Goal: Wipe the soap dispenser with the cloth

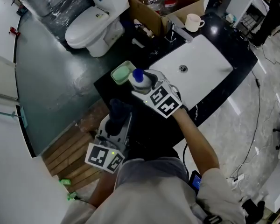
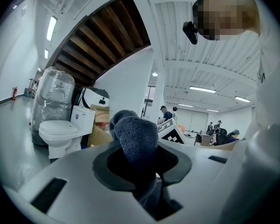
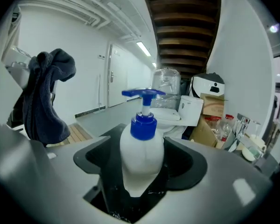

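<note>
The soap dispenser (image 1: pixel 138 77), a white bottle with a blue pump, stands upright on the black counter (image 1: pixel 113 87) beside the sink. In the right gripper view the dispenser (image 3: pixel 141 153) stands between the jaws of my right gripper (image 3: pixel 140 174), with dark gaps on both sides, so the jaws are open around it. From the head view, the right gripper (image 1: pixel 147 84) reaches it from the lower right. My left gripper (image 1: pixel 115 125) is shut on a dark blue-grey cloth (image 1: pixel 117 112), which sticks up between its jaws (image 2: pixel 136 136). That cloth (image 3: pixel 46 101) hangs left of the bottle, apart from it.
A green soap dish (image 1: pixel 122 73) lies just left of the bottle. The white sink basin (image 1: pixel 200 64) with its faucet (image 1: pixel 177 31) and a cup (image 1: pixel 193 21) lie to the right. A toilet (image 1: pixel 95 24) and a cardboard box (image 1: pixel 158 3) stand behind. Wooden slats (image 1: pixel 70 153) cover the floor at lower left.
</note>
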